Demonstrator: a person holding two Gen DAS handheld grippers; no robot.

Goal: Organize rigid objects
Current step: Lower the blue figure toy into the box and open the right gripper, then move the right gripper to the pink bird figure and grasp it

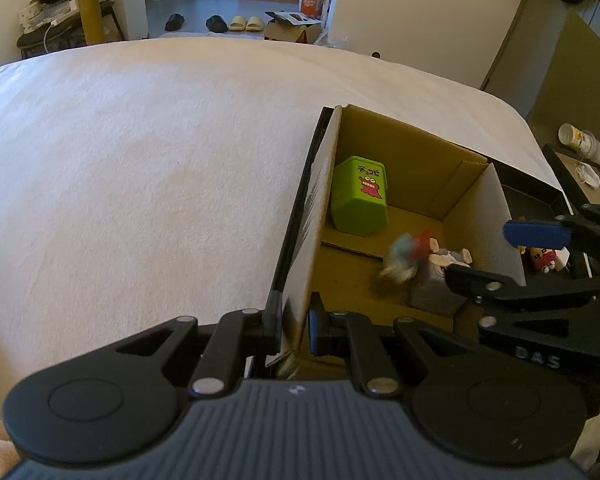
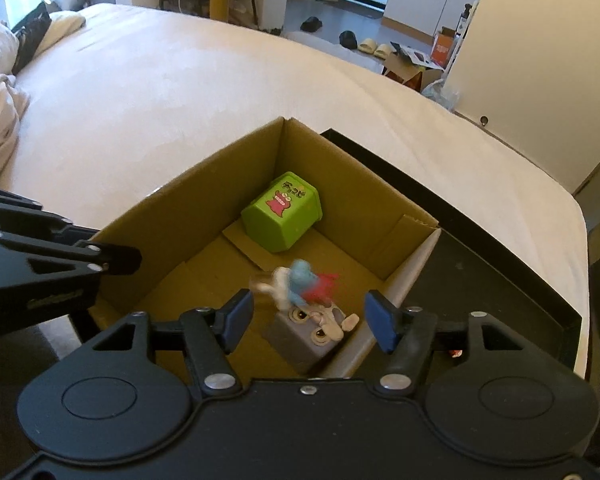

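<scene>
Currently left fingers (image 1: 294,330) are clamped on the cardboard box (image 2: 384,248) wall to steady it on the bed (image 1: 140,152). Right fingers (image 2: 309,316) are released, nothing between them; the blurred blue-red figure (image 2: 300,284) is inside the box above the grey block toy (image 2: 308,336), apparently dropping. Green container (image 2: 282,212) lies further in.

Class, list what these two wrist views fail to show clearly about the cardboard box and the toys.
- Blue-and-red toy: motion-blurred in both views, shape unreadable.
- Grey block: in the left wrist view the right gripper covers part of it.
- Red figure outside the cardboard box: mostly hidden by the box wall and the fingers.
</scene>
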